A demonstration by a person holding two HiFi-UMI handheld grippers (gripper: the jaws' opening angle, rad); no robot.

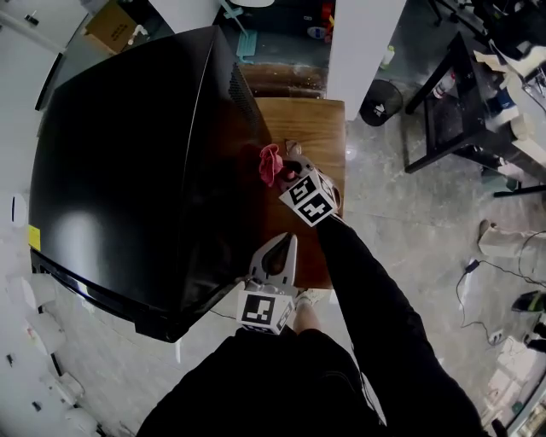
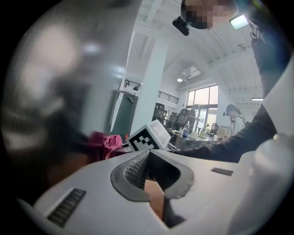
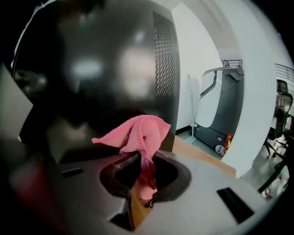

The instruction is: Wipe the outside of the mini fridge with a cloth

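Observation:
A glossy black mini fridge (image 1: pixel 128 171) stands on a low wooden table (image 1: pixel 316 128); its dark side wall (image 3: pixel 115 69) with a vent grille fills the right gripper view. My right gripper (image 1: pixel 281 166) is shut on a pink cloth (image 1: pixel 270 164), whose bunched folds (image 3: pixel 138 135) stick out of the jaws and lie against or very near the fridge's right side. My left gripper (image 1: pixel 275 256) hangs lower by the fridge's front right corner, jaws closed with nothing between them (image 2: pixel 149 179). The cloth (image 2: pixel 108 143) and the right gripper's marker cube show in the left gripper view.
The table's edge (image 1: pixel 328 256) runs under my right arm. A black metal desk frame (image 1: pixel 452 111) stands to the right, with cables and clutter on the grey floor beyond. A white pillar (image 1: pixel 363 43) rises behind the table. A cardboard box (image 1: pixel 111 26) sits at the back left.

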